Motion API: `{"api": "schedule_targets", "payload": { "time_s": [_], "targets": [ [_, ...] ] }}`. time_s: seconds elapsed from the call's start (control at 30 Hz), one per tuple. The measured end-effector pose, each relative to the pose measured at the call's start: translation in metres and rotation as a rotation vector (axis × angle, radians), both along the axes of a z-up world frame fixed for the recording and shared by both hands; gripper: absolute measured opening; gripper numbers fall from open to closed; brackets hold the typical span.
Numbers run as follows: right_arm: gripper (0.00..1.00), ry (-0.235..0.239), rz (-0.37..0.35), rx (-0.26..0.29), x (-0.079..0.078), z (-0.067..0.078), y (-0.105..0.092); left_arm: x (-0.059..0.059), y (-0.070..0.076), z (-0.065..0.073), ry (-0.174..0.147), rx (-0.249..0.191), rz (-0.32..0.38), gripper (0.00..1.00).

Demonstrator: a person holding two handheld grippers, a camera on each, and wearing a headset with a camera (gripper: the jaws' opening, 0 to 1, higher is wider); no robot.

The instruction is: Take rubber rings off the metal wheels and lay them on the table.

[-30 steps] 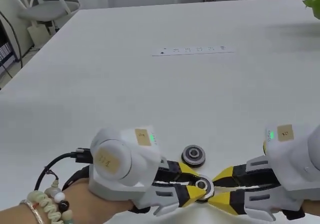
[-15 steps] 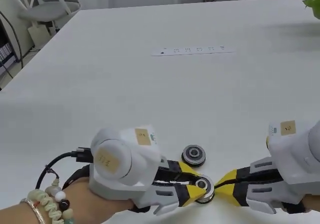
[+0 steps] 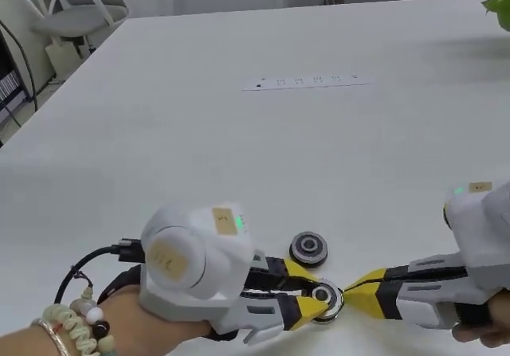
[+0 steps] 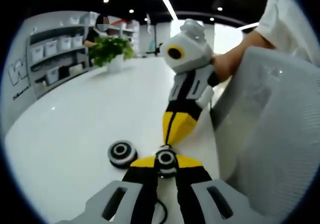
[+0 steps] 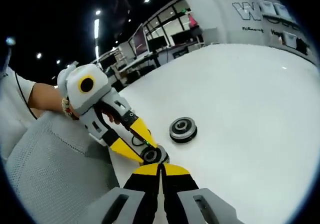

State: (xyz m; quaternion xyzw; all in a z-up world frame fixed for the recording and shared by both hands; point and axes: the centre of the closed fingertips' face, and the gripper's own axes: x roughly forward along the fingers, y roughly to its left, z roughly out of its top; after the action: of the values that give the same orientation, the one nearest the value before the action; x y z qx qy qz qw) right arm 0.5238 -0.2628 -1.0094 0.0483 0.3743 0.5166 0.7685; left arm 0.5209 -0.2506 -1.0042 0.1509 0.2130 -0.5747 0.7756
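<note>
Nope, nothing off yet: left gripper (image 3: pixel 315 299) pinches wheel (image 3: pixel 323 295), right gripper (image 3: pixel 353 293) pressed together at rim; second wheel (image 3: pixel 308 247) ring (image 3: pixel 294 248) untouched.

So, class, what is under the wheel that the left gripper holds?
The white table lies under the wheel in the left gripper. The gripper covers the wheel's underside, so contact with the table cannot be seen.
</note>
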Motion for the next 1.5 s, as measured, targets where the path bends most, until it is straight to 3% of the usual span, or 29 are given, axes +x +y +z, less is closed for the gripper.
{"api": "schedule_targets", "payload": {
  "time_s": [0.07, 0.2, 0.33, 0.93, 1.4, 1.43, 1.47, 1.5],
  "targets": [
    [0.0, -0.031, 0.016, -0.001, 0.001, -0.001, -0.001, 0.0, 0.0, 0.0, -0.003, 0.0, -0.002, 0.14],
    [0.0, -0.018, 0.013, 0.009, -0.001, 0.001, 0.003, 0.0, 0.0, 0.0, -0.006, 0.003, -0.003, 0.14],
    [0.0, -0.043, 0.032, -0.003, -0.002, 0.002, 0.005, 0.0, 0.0, 0.0, -0.009, 0.007, -0.003, 0.14],
    [0.0, -0.063, 0.057, -0.011, -0.007, 0.007, 0.009, 0.0, 0.0, 0.0, -0.014, 0.009, 0.001, 0.13],
    [0.0, -0.06, 0.077, 0.038, -0.008, 0.013, 0.015, 0.0, -0.001, 0.0, -0.011, 0.006, 0.008, 0.13],
    [0.0, -0.058, 0.087, 0.048, -0.01, 0.014, 0.016, 0.001, -0.001, 0.0, -0.01, 0.006, 0.007, 0.13],
    [0.0, -0.078, 0.081, 0.103, -0.008, 0.023, 0.022, 0.001, -0.001, 0.0, -0.011, 0.008, 0.006, 0.13],
    [0.0, -0.073, 0.081, 0.089, -0.007, 0.022, 0.019, 0.001, -0.001, 0.0, -0.011, 0.008, 0.007, 0.13]
  ]
}}
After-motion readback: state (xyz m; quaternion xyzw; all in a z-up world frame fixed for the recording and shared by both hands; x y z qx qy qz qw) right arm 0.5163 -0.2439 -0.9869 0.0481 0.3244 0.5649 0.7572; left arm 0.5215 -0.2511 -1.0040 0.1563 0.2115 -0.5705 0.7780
